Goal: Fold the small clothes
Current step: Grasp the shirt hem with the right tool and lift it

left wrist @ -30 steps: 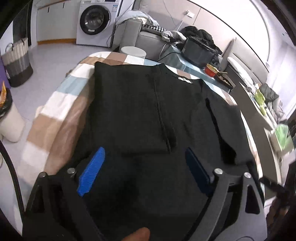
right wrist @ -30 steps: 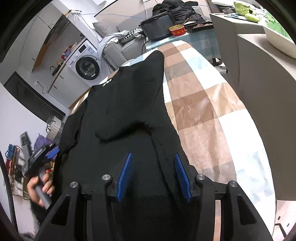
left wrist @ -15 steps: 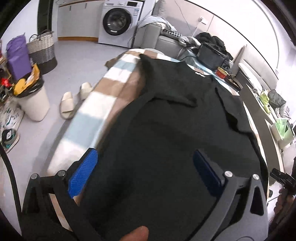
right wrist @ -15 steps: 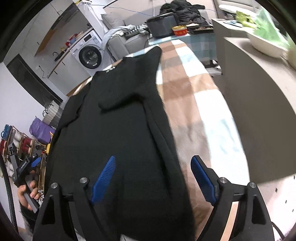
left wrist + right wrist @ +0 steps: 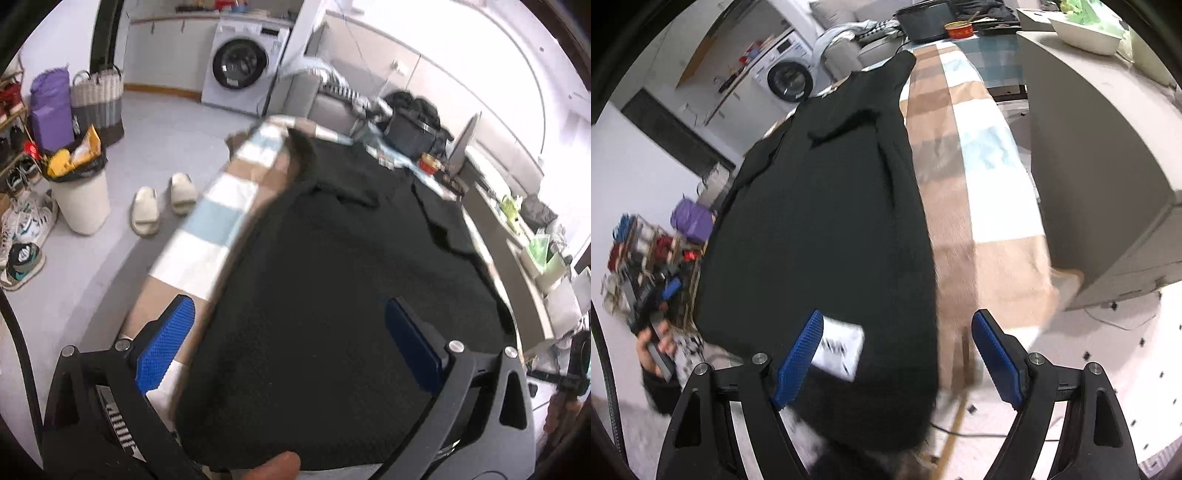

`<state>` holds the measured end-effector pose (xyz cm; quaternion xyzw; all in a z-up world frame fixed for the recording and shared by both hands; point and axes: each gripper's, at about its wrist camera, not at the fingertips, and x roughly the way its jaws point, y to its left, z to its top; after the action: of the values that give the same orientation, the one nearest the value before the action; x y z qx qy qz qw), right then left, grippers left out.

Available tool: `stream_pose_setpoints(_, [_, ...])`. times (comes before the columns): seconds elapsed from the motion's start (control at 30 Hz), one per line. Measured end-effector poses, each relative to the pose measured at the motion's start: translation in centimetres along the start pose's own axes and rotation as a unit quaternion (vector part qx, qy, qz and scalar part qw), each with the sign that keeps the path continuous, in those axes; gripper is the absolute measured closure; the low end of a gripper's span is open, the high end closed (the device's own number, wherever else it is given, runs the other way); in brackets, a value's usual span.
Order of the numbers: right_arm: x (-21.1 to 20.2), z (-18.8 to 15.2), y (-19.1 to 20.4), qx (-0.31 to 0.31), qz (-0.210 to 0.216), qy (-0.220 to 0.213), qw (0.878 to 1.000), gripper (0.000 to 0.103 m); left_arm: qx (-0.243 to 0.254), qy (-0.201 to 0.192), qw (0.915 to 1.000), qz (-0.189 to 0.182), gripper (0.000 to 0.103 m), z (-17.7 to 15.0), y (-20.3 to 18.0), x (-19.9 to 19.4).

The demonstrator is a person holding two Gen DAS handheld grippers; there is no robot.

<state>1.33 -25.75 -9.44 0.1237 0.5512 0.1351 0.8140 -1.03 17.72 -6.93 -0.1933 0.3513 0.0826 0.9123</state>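
1. My right gripper [image 5: 897,354] stands wide with nothing pinched, over the black garment's [image 5: 827,229] near hem. A white label [image 5: 838,349] sits just by its left pad. If I close here I may catch the label alone and drag the hem askew.
2. My left gripper [image 5: 288,347] is spread as wide as it goes and empty, above the garment's left edge. Closing low could grab the checked blanket [image 5: 214,218] with the cloth.
3. The garment lies lengthwise on the blanket, sleeves seemingly folded in, though blur makes that uncertain. A hasty lift could flip them out.
4. Beyond the collar a red bowl [image 5: 958,29] sits where a long fold might sweep it.
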Motion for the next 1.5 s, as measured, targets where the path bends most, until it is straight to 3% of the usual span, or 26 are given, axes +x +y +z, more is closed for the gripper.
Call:
stream_pose_setpoints(0.1, [-1.2,-2.0,-0.9,0.000,0.001,0.000,1.000,0.018,-0.019,-0.010,0.9997,-0.008,0.001,0.3,1.1,-2.7])
stream_pose_setpoints(0.23, [-1.0,-4.3,-2.5,0.029,0.059,0.010,0.998,0.018,-0.008,0.000,0.9999,0.013,0.001,-0.7,1.6,-4.1])
stream_pose_setpoints(0.33, [0.7,-5.6,-3.3,0.053,0.111,0.018,0.992,0.023,-0.027,0.025,0.9993,0.005,0.001,-2.3,2.5,-3.9])
stream_pose_setpoints(0.43, [2.7,-6.4,-3.6,0.062,0.126,0.027,0.990,0.028,-0.036,0.040,0.9985,0.010,0.001,-3.5,2.9,-3.3])
stream_pose_setpoints(0.5, [3.8,-6.6,-3.7,0.066,0.117,0.034,0.990,0.041,-0.038,0.043,0.9983,0.015,0.001,-3.9,3.1,-3.0])
stream_pose_setpoints(0.67, [3.8,-7.0,-1.9,0.037,0.131,0.032,0.990,0.090,-0.055,0.039,0.9974,0.024,0.001,-4.2,4.2,-3.5])
stream_pose_setpoints(0.73, [2.5,-7.1,-0.6,-0.002,0.117,0.018,0.993,0.095,-0.056,0.036,0.9971,0.036,0.001,-4.3,4.5,-3.8])
stream_pose_setpoints(0.83, [0.6,-7.0,1.7,-0.045,0.114,-0.010,0.992,0.096,-0.058,0.037,0.9967,0.043,0.001,-4.3,4.9,-4.1])
stream_pose_setpoints(0.93, [-1.5,-5.3,2.7,-0.035,0.164,-0.077,0.983,0.096,-0.068,0.051,0.9952,0.050,0.001,-4.7,5.6,-4.0])
stream_pose_setpoints(1.1, [-3.7,-3.8,2.6,0.013,0.238,-0.156,0.959,0.096,-0.094,0.091,0.9907,0.038,0.022,-5.1,7.6,-3.4])
stream_pose_setpoints(1.37, [-3.1,-2.3,3.7,0.018,0.222,-0.157,0.962,0.096,-0.117,0.165,0.9791,-0.020,0.033,-7.2,10.0,-2.0])
stream_pose_setpoints(1.5, [-3.2,-2.3,3.8,0.012,0.220,-0.155,0.963,0.096,-0.088,0.200,0.9756,-0.014,0.033,-8.2,9.3,-0.6])
